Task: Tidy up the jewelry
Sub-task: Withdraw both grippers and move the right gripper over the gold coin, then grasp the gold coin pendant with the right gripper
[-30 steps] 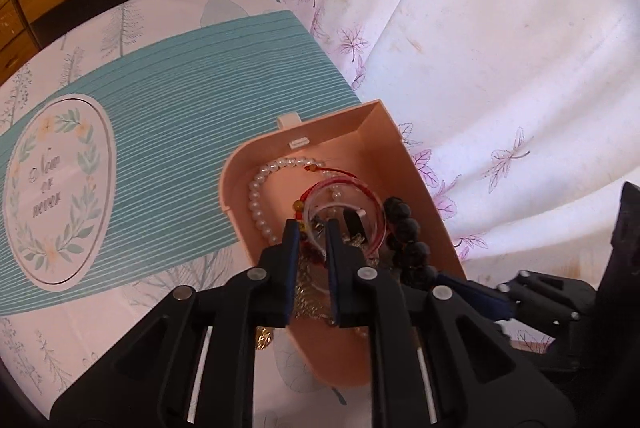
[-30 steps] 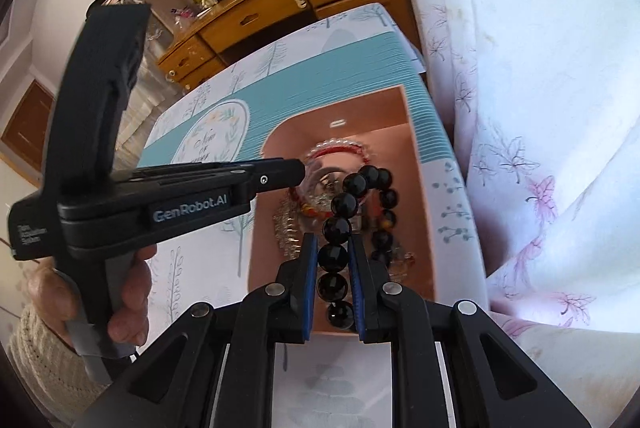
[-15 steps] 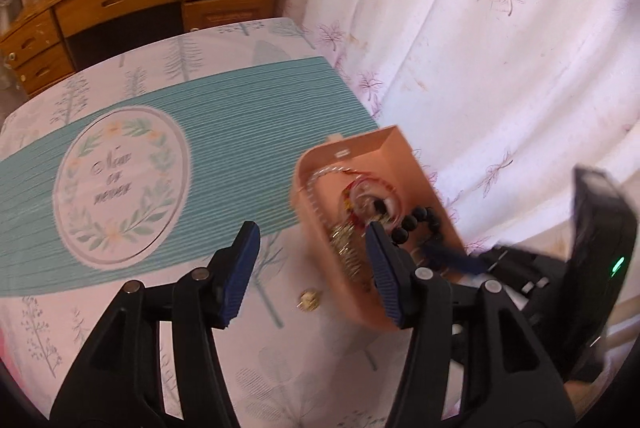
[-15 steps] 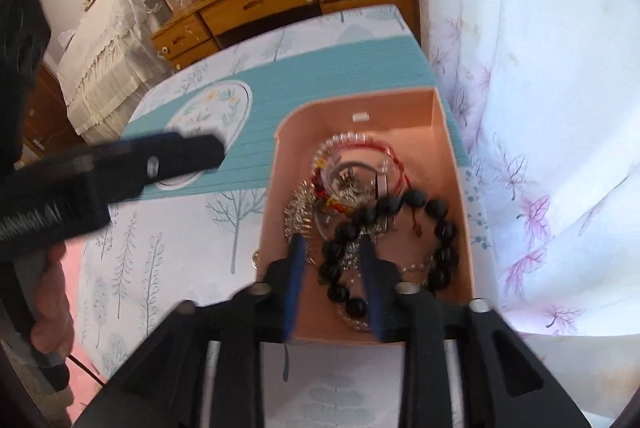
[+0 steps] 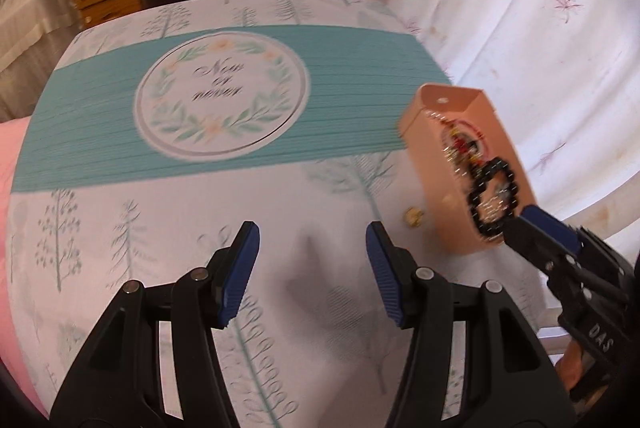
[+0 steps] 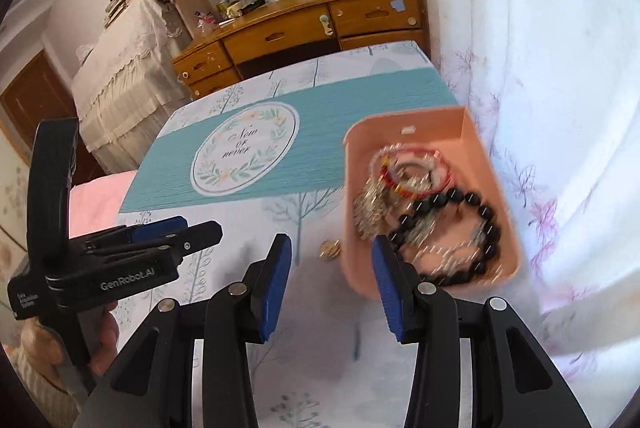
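Note:
A pink open box (image 6: 440, 128) stands at the table's right edge and holds a black bead bracelet (image 6: 480, 212), a red and white bracelet (image 6: 412, 168) and silver chains. In the left wrist view the box (image 5: 434, 188) and the black bracelet (image 5: 492, 200) lie to the right. A small gold piece (image 6: 330, 249) sits on the cloth just left of the box. My right gripper (image 6: 332, 268) is open and empty, near the box's near left corner. My left gripper (image 5: 312, 260) is open and empty over bare cloth, left of the box.
The tablecloth (image 5: 120, 228) has a teal band with a round printed emblem (image 5: 222, 94). A white curtain (image 6: 540, 68) hangs close behind the box on the right. A wooden dresser (image 6: 304, 24) stands beyond the table's far end. A hand holds the left gripper's handle (image 6: 52, 228).
Both grippers have opened and pulled back out of the box. The black bracelet and the clear bangle stay inside it. My left gripper has swung left over the cloth.

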Motion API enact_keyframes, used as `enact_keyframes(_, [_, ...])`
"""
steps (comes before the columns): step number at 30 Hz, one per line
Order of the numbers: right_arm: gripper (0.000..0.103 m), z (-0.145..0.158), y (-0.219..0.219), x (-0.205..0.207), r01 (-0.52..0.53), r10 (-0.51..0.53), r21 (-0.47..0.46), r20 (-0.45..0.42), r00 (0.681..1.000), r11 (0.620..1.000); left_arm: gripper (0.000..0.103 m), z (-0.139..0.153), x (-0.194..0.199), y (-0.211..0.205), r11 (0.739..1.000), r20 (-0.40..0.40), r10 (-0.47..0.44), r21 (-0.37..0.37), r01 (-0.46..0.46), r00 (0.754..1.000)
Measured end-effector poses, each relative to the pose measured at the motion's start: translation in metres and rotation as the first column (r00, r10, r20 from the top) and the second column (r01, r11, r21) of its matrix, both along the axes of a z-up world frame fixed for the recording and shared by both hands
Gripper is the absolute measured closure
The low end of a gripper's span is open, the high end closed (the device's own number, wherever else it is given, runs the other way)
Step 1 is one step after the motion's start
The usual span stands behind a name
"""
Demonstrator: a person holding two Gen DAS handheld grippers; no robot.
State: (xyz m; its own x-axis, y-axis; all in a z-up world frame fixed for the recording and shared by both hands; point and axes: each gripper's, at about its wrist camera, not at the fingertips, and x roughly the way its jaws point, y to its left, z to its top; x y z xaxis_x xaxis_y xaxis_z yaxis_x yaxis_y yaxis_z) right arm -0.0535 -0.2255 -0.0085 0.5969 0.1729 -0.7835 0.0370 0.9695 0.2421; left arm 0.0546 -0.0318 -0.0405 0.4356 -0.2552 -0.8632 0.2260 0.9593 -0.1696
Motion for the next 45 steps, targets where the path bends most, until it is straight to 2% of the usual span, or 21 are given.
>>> enact_keyframes(4, [0.061,-0.012,0.021,-0.014,0.018,-0.019,-0.032,-0.005,1.000,0.999,0.050,-0.001,-0.009,0.009,1.000,0.025,0.019,0.012,-0.019,1.000])
enact_keyframes(9, [0.061,-0.024,0.033,-0.014,0.061,-0.062,-0.037,-0.024,0.998,0.997,0.050,0.004,-0.014,0.022,0.999,0.045,0.043,-0.026,-0.042,0.998])
enact_keyframes(13, [0.061,-0.040,0.039,-0.003,0.081,-0.083,-0.029,-0.063,0.995,0.996,0.050,0.002,-0.014,0.031,0.997,0.051,0.065,-0.036,-0.063,0.997])
enact_keyframes(19, [0.061,-0.063,0.050,0.012,0.092,-0.099,-0.068,-0.116,0.988,0.993,0.050,-0.008,-0.003,0.044,0.993,0.040,0.108,-0.043,-0.107,0.993])
enact_keyframes(27, [0.061,-0.083,0.060,0.035,0.153,-0.166,-0.104,-0.133,0.977,0.983,0.050,-0.017,0.007,0.058,0.987,0.029,0.148,-0.061,-0.146,0.989])
enact_keyframes(31, [0.061,-0.092,0.066,0.045,0.197,-0.215,-0.130,-0.143,0.966,0.972,0.050,-0.021,0.008,0.065,0.985,0.025,0.163,-0.069,-0.161,0.986])
enact_keyframes(40, [0.061,-0.100,0.083,0.063,0.269,-0.304,-0.265,-0.105,0.947,0.926,0.050,-0.025,0.008,0.076,0.980,0.020,0.185,-0.084,-0.182,0.983])
enact_keyframes(45, [0.061,-0.101,0.087,0.073,0.298,-0.338,-0.291,-0.100,0.936,0.909,0.050,-0.026,0.009,0.086,0.974,0.014,0.208,-0.089,-0.206,0.978])
